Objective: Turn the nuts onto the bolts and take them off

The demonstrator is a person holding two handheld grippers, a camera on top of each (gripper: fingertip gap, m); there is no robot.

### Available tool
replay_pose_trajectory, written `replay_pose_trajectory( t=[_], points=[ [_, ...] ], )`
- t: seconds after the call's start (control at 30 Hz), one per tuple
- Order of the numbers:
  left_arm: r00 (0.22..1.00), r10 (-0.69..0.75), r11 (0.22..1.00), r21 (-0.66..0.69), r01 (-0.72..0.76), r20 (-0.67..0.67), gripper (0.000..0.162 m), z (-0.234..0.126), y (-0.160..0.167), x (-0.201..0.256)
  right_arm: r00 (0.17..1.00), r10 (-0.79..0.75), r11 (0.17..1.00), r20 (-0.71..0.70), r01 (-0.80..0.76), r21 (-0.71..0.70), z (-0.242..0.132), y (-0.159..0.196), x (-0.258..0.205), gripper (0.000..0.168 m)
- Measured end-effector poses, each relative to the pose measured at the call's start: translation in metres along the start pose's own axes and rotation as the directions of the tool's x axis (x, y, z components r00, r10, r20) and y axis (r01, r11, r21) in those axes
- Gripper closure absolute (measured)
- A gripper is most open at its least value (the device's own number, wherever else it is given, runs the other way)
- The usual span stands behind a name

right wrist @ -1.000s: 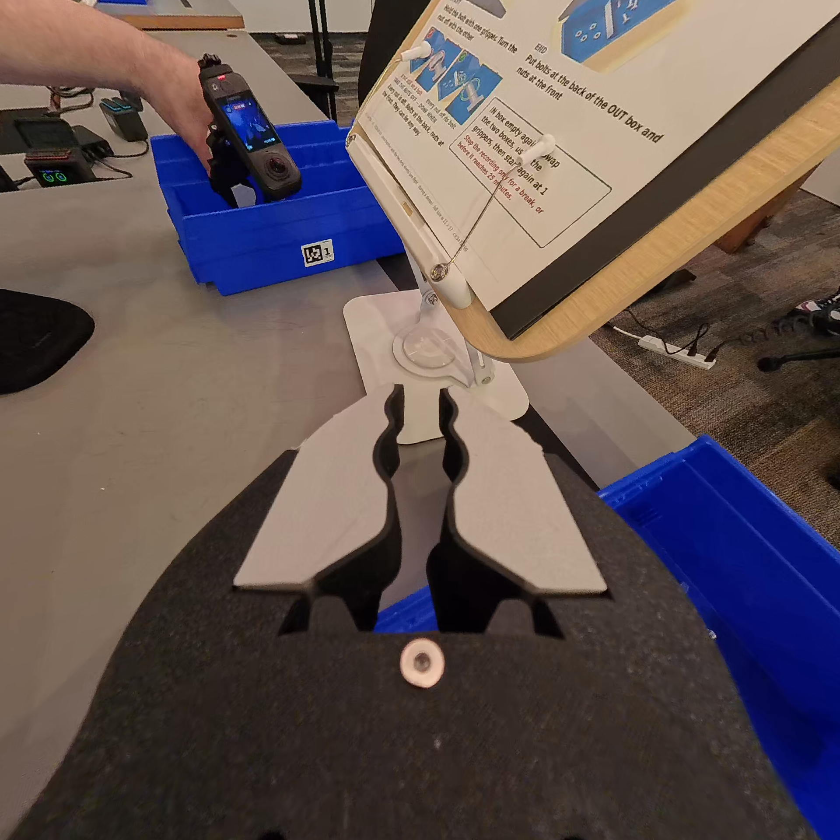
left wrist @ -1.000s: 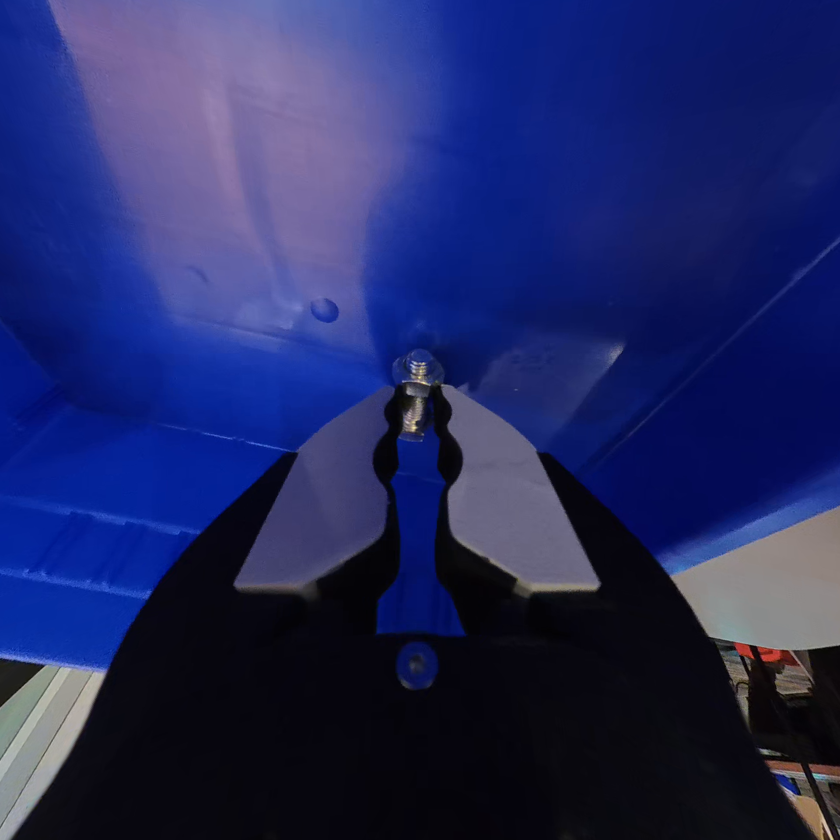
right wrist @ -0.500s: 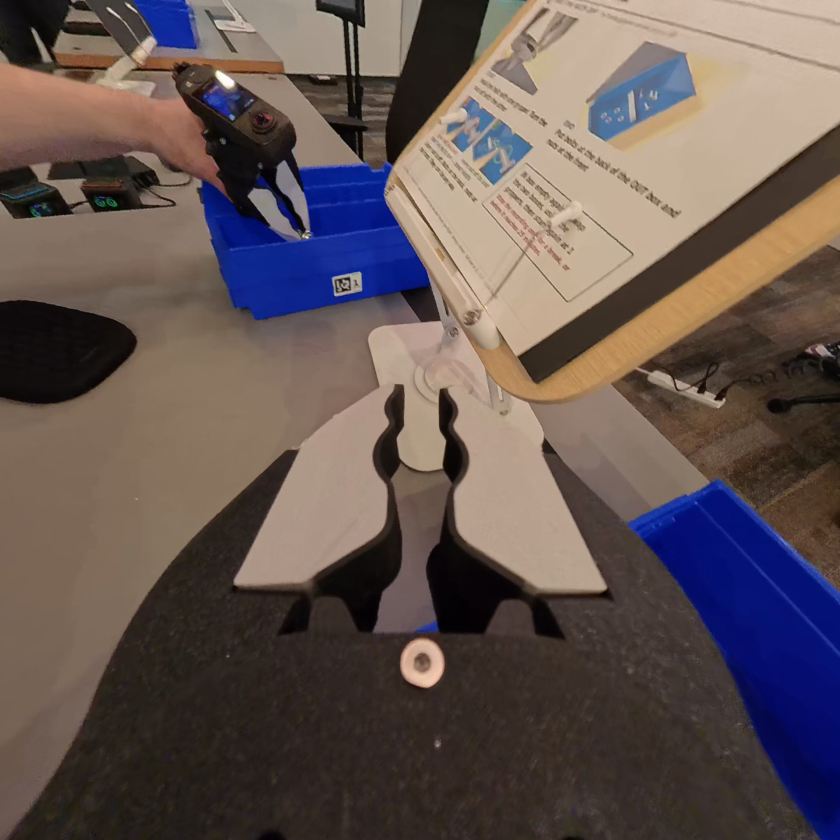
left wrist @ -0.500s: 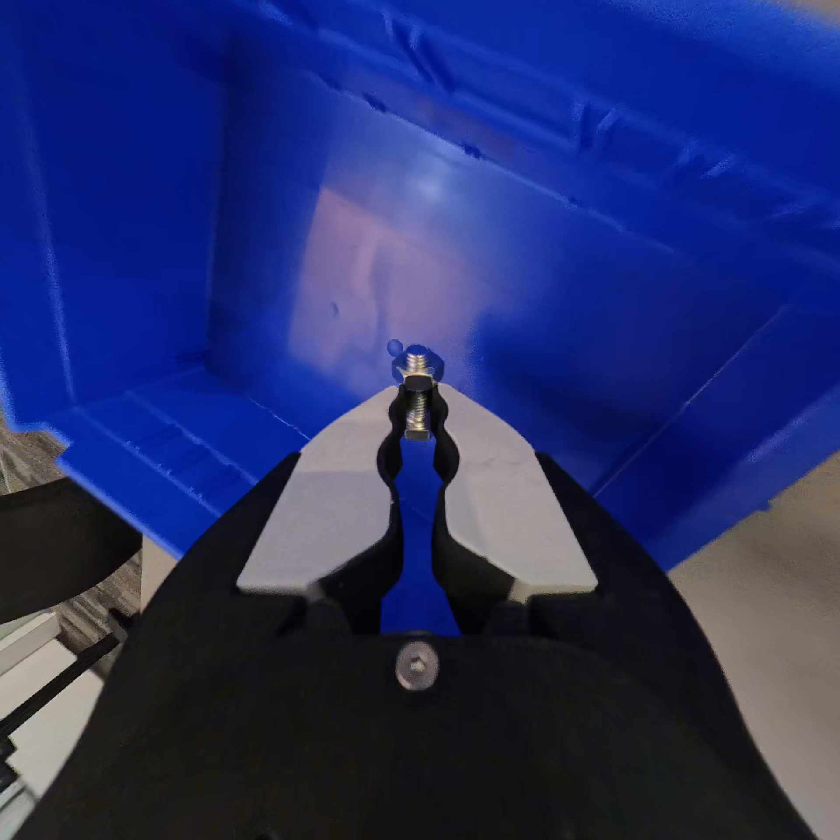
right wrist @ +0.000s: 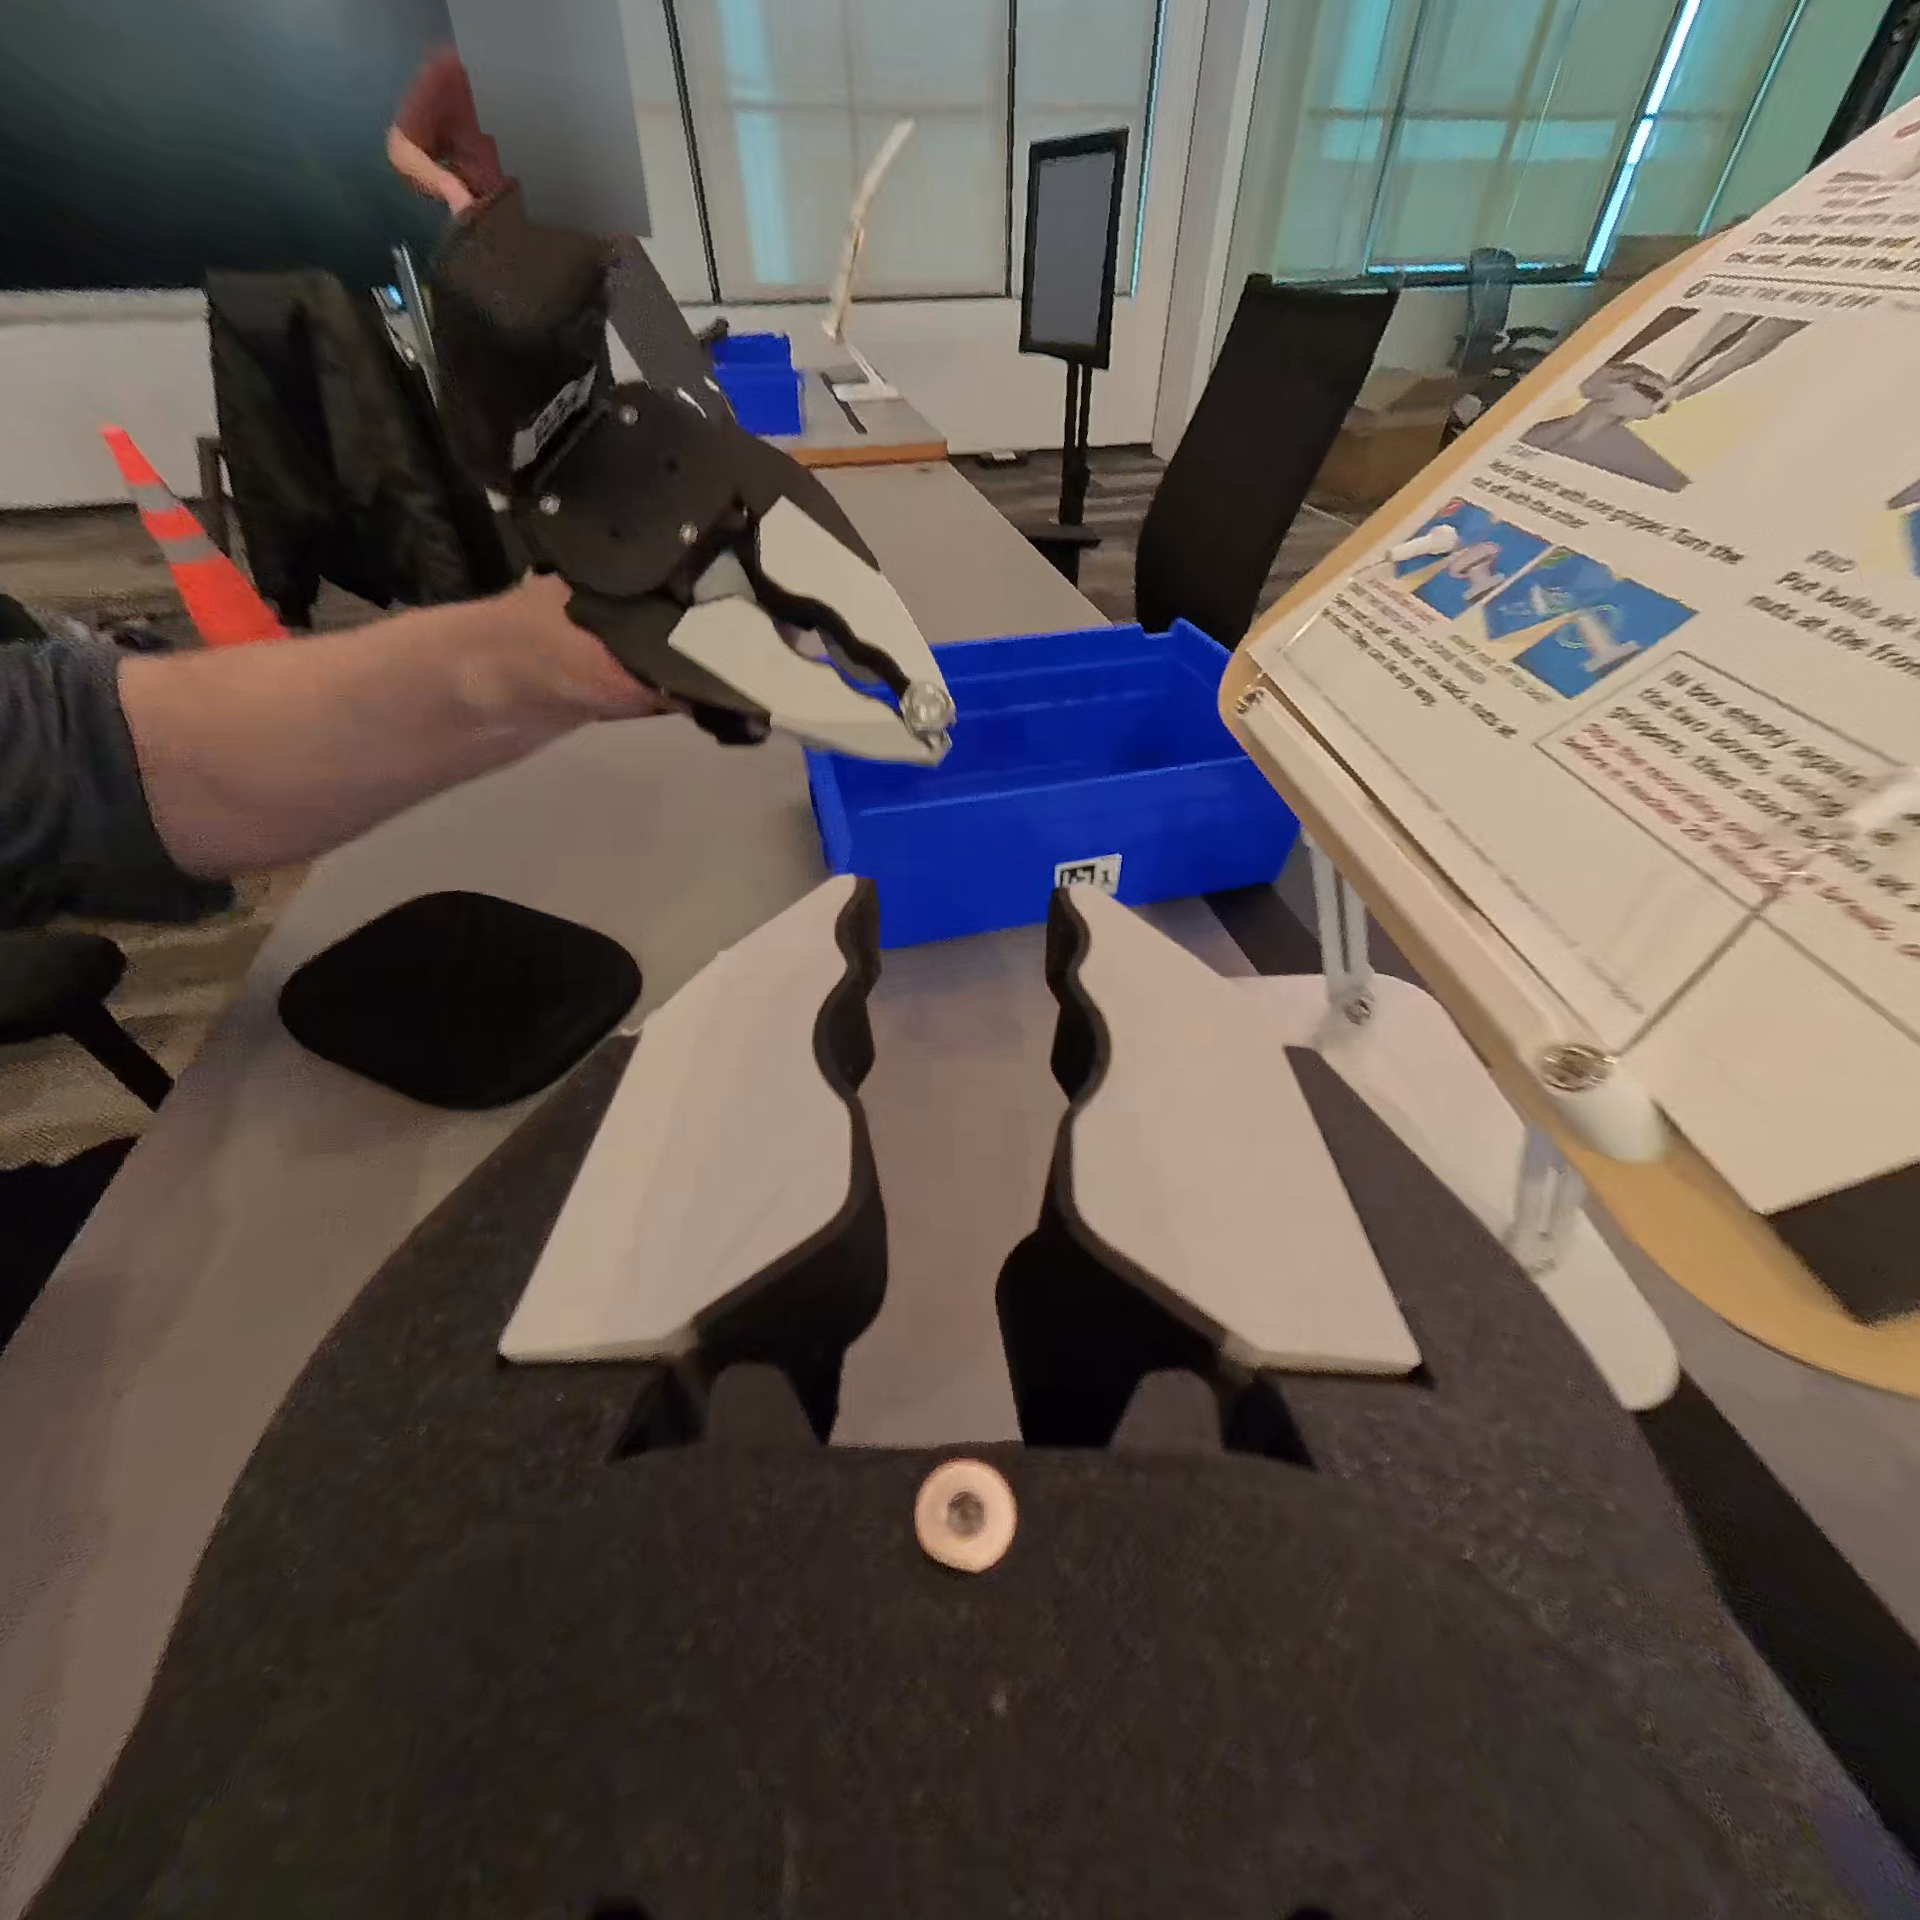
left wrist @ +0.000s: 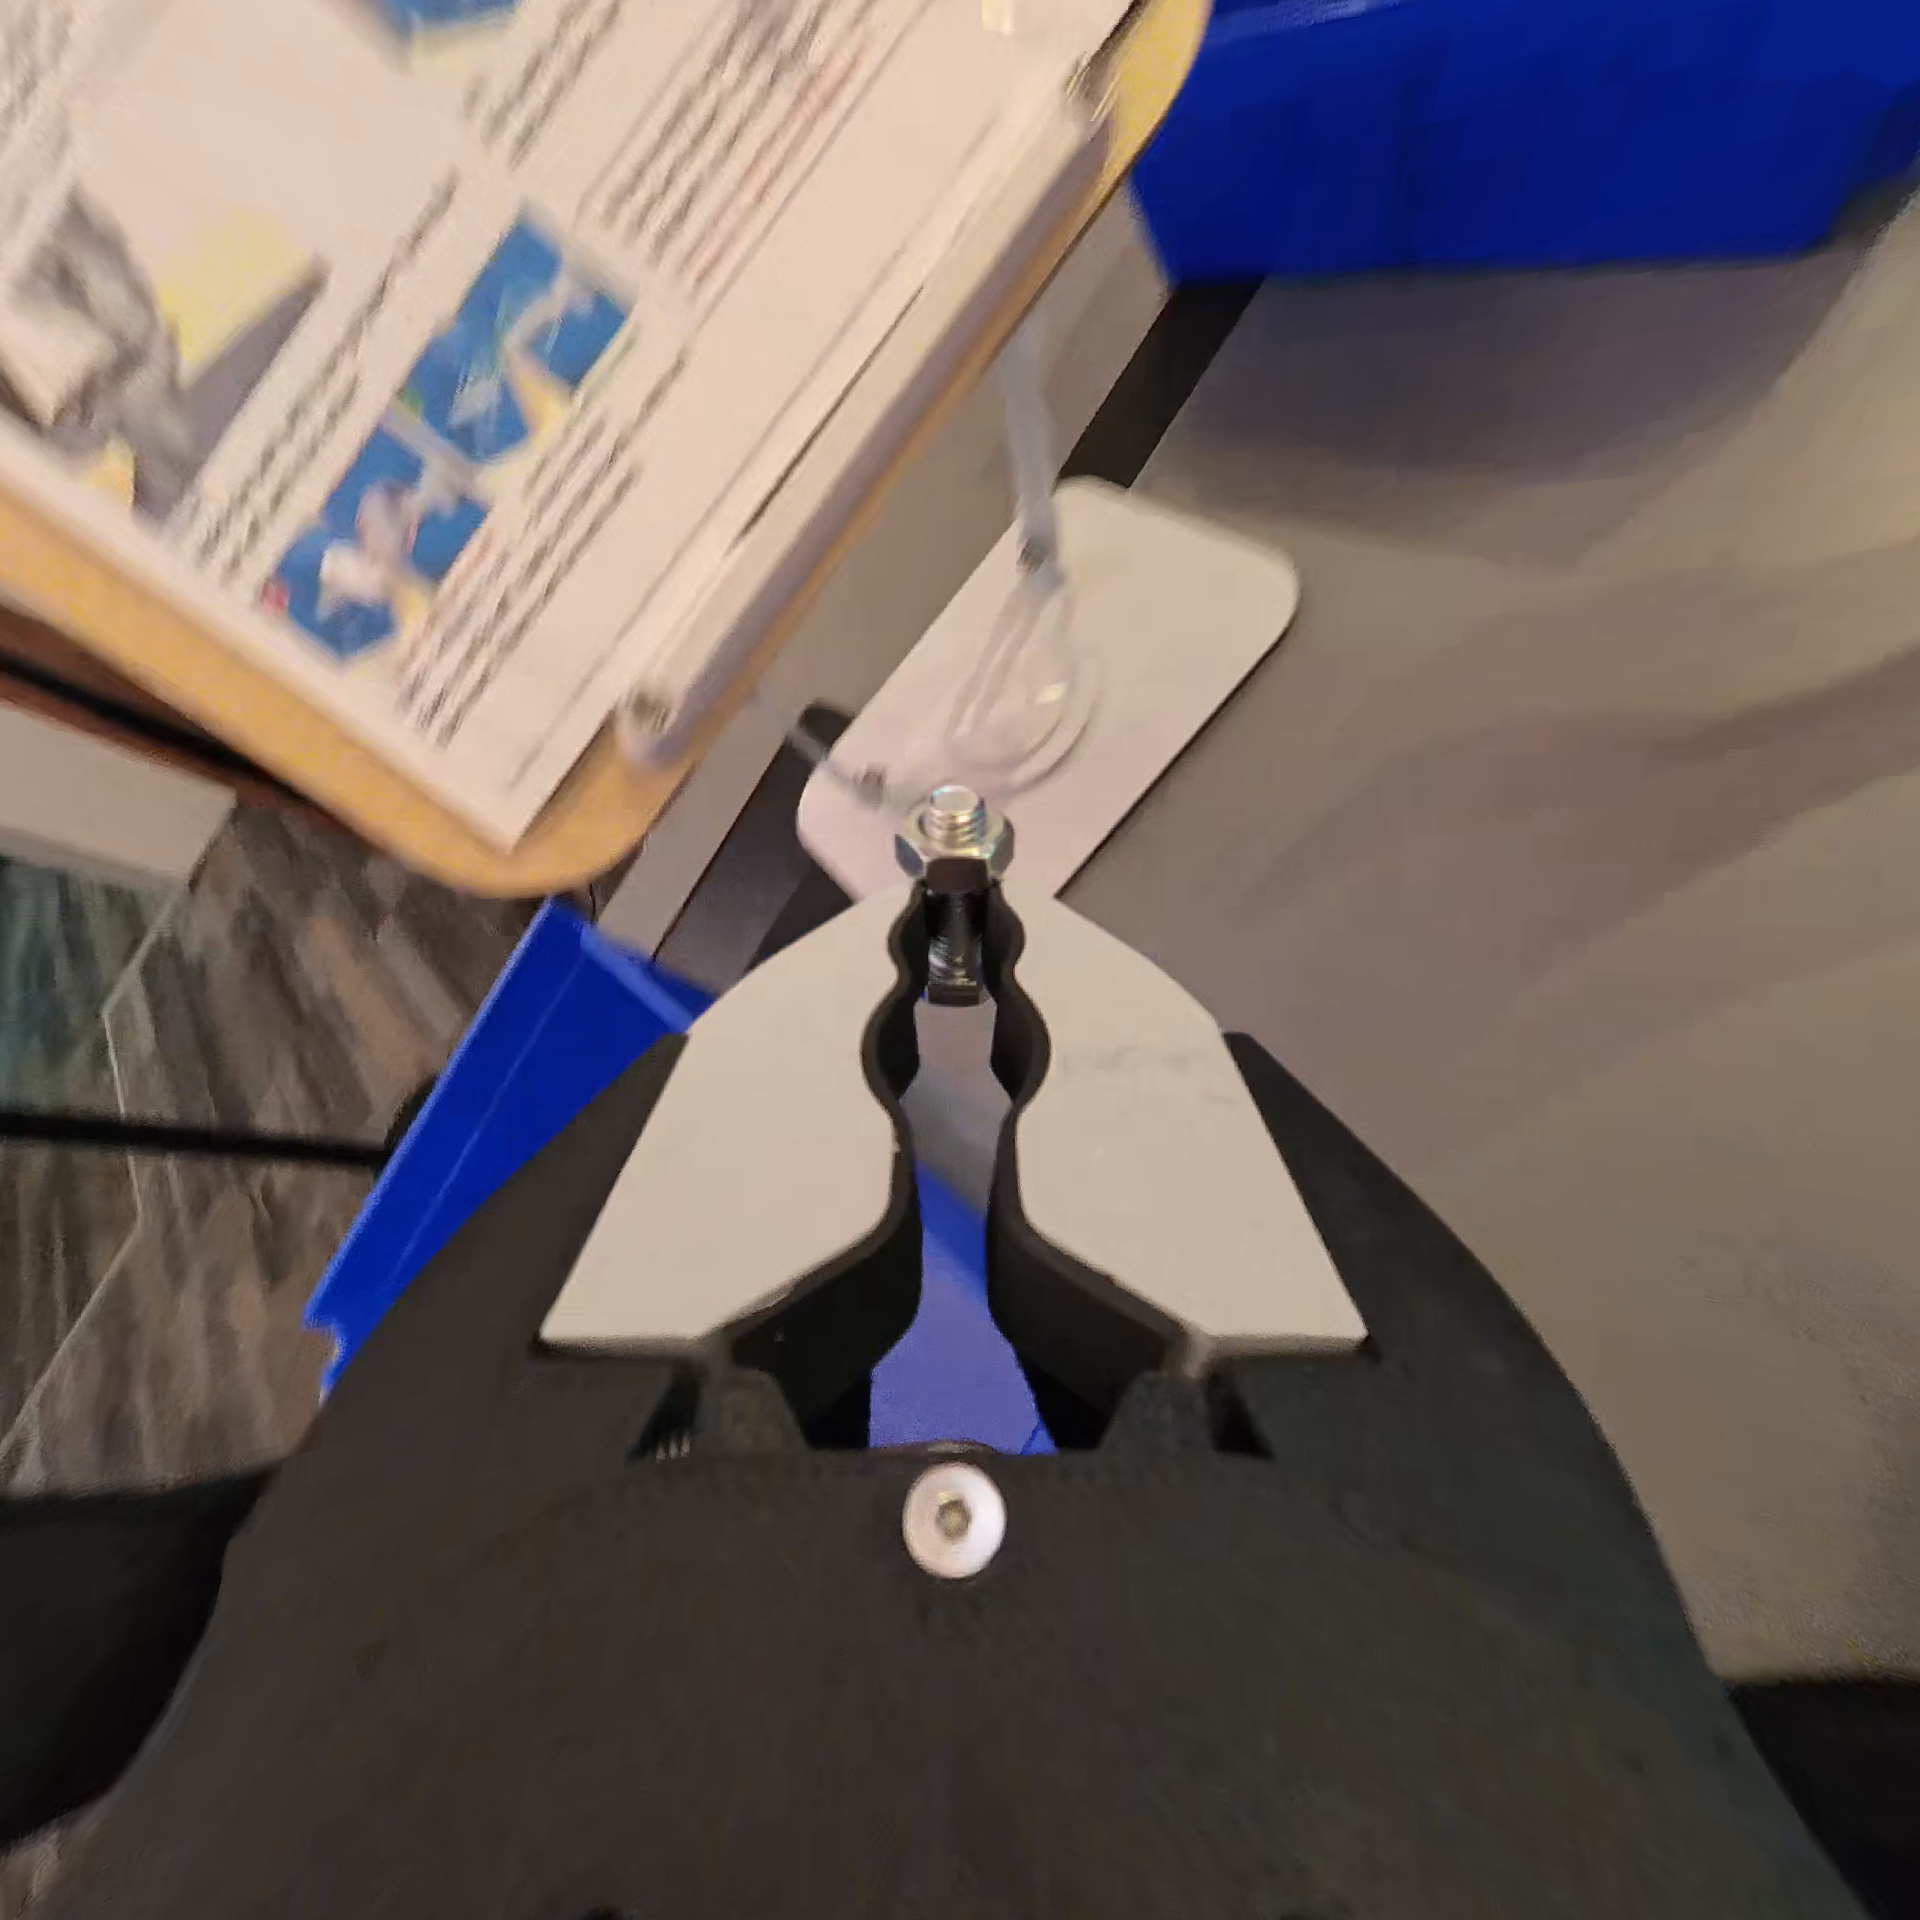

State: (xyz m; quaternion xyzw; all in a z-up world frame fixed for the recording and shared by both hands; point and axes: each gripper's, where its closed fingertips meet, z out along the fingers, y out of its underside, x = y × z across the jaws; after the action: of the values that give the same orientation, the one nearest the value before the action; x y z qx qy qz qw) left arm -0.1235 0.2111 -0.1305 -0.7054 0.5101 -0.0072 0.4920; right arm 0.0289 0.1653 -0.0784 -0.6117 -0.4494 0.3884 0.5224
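My left gripper (left wrist: 957,914) is shut on a silver bolt (left wrist: 954,951), gripping its threaded shank. A silver nut (left wrist: 957,840) sits on the bolt's end, just beyond the fingertips. The bolt's tip points away from me. The right wrist view shows the same gripper (right wrist: 928,727), held by a hand, raised above the near left corner of a blue bin (right wrist: 1049,790) with the nut (right wrist: 928,710) at its tip. My right gripper (right wrist: 961,914) is open and empty, above the grey table (right wrist: 623,821) in front of that bin.
An instruction sheet on a wooden board (right wrist: 1621,779) leans on a white stand (left wrist: 1049,686) at the right. A black pad (right wrist: 457,997) lies on the table at the left. Another blue bin (left wrist: 488,1122) shows below my left gripper. Chairs and an orange cone (right wrist: 187,551) stand farther back. The tips of one gripper are about 15 centimetres away from the tips of the other.
My left gripper has lifted the bolt with its nut out of the blue bin and swung toward the stand. My right gripper has opened wider and tilted up toward the bin.
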Motion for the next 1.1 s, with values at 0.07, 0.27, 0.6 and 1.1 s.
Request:
replay_pose_trajectory(
  t=[0.07, 0.27, 0.6, 1.1],
  points=[
    [1.0, 0.018, 0.998, 0.056, -0.017, -0.02, 0.153, 0.011, -0.03, 0.023, 1.0, 0.026, 0.999, -0.002, -0.026, 0.042, 0.008, 0.001, -0.001, 0.135],
    [0.993, 0.104, 0.988, 0.112, -0.109, 0.049, 0.153, 0.048, -0.093, 0.062, 0.987, 0.146, 0.988, -0.069, -0.143, 0.05, 0.016, 0.016, 0.016, 0.132],
    [0.956, 0.253, 0.961, 0.079, -0.266, 0.15, 0.153, 0.083, -0.12, 0.074, 0.973, 0.195, 0.978, -0.124, -0.203, -0.048, 0.009, 0.037, 0.035, 0.145],
    [0.969, 0.225, 0.957, 0.165, -0.24, 0.102, 0.131, 0.088, -0.13, 0.077, 0.974, 0.185, 0.978, -0.128, -0.195, -0.07, 0.0, 0.039, 0.043, 0.15]
  ],
)
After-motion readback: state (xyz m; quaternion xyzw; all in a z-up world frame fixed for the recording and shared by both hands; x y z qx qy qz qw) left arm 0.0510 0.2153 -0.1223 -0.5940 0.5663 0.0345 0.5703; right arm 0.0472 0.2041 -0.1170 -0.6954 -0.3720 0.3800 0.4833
